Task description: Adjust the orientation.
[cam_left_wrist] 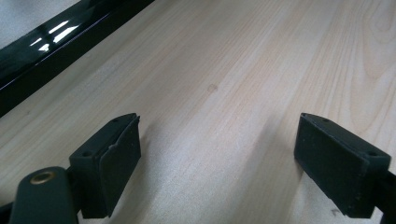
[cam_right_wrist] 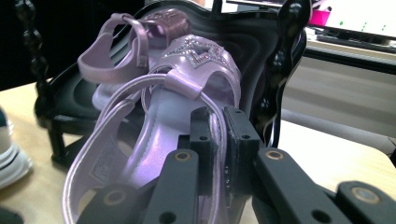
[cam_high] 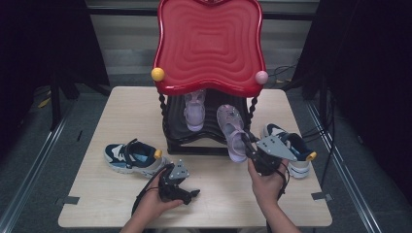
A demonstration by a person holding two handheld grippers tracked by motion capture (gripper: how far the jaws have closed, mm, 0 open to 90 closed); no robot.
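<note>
Pale wood table (cam_high: 121, 204) fills the lower frame. My right hand-held gripper (cam_high: 251, 149), right of centre, clamps the lilac sandal's (cam_high: 232, 132) strap at the black shelf's (cam_high: 204, 145) edge; my left hand-held gripper (cam_high: 192, 194) rests spread wide, holding nothing.

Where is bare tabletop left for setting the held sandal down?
Free: the near strip between left gripper and right gripper, and the far-left corner beyond the left sneaker. Crowded: around the rack and right sneaker.

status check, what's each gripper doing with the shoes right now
Right gripper shut on purple sandal strap, sandal at the black shelf's front edge. Left gripper open, jaws bare over table. Second sandal on shelf beside; nothing blocking.
</note>
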